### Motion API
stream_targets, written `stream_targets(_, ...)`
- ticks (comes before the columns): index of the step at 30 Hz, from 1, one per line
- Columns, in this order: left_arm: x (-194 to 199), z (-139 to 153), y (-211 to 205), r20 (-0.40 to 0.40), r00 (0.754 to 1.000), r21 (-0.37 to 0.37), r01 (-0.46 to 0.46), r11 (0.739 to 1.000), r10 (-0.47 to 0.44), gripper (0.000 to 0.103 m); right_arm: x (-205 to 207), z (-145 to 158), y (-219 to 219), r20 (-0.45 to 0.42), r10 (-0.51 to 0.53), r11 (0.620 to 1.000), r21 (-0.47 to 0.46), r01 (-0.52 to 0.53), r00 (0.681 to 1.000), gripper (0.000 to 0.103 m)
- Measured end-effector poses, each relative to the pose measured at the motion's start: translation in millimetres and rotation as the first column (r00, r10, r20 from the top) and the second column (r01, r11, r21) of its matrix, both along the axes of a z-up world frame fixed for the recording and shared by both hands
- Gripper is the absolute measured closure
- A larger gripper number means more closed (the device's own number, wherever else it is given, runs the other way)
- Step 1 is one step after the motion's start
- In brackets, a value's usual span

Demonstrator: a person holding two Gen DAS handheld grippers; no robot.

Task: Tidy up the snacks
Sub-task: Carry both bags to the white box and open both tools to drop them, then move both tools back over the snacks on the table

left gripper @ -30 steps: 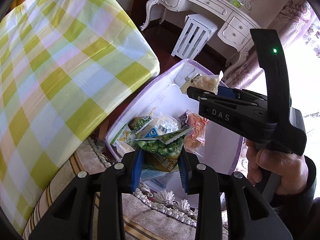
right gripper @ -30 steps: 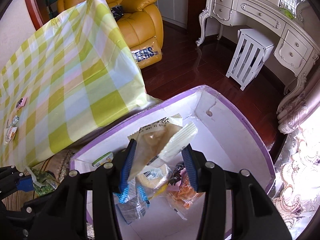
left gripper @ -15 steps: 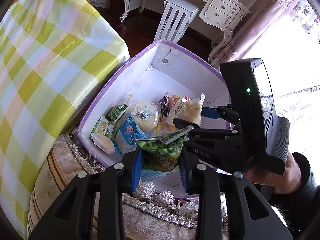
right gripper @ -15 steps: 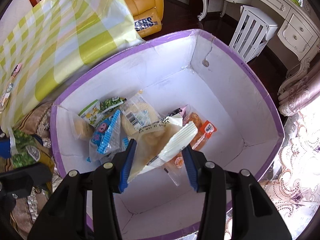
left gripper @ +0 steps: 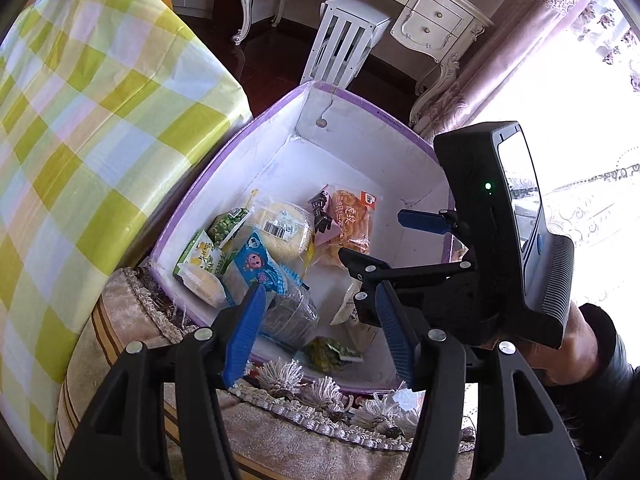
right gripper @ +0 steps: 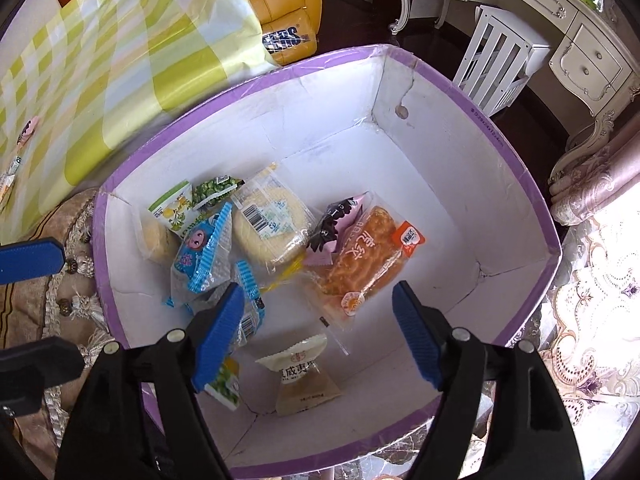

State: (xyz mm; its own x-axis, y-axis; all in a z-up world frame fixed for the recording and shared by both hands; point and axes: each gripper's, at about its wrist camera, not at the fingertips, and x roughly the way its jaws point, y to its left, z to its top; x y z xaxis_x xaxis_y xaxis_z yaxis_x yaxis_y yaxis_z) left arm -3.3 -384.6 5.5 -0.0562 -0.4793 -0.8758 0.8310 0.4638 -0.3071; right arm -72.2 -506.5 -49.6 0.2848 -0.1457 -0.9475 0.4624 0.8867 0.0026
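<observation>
Purple-rimmed and white inside, the cardboard box [right gripper: 516, 168] is taken as the landmark. Both packets just let go lie on its floor by the near wall: the pale pastry packet [right gripper: 302, 376] directly below the right claw [right gripper: 318, 334], its long axis running away from the near wall, and the green pea packet [left gripper: 330, 354] beneath the left claw [left gripper: 320, 328], close against that wall. The jaws of both claws have just been opening; they now stand apart with nothing pressed between the blue pads, each packet lying free below. Further in, the other snacks are heaped toward the box's left wall. More snacks are seen on the checked table [right gripper: 80, 80] beyond that left wall, on the left claw's side, so the left hand is judged nearer for the next fetch.
</observation>
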Motion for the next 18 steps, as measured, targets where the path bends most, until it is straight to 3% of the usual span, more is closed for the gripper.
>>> stream_targets(10, 38.0, 10.6, 34.0, 0.034, 0.988, -0.038, -0.148, 0.988, 0.150, 0.044, 23.3, 17.4, 10.4, 0.050, 0.010, 1.000, -0.005, -0.010, 0.999, 0.027)
stream_targets(18, 82.2, 23.1, 88.1, 0.110, 0.932, -0.081, -0.338, 0.938, 0.345, 0.044, 57.6, 37.2, 38.7, 0.095, 0.083, 0.997, -0.004, -0.083, 0.992, 0.027)
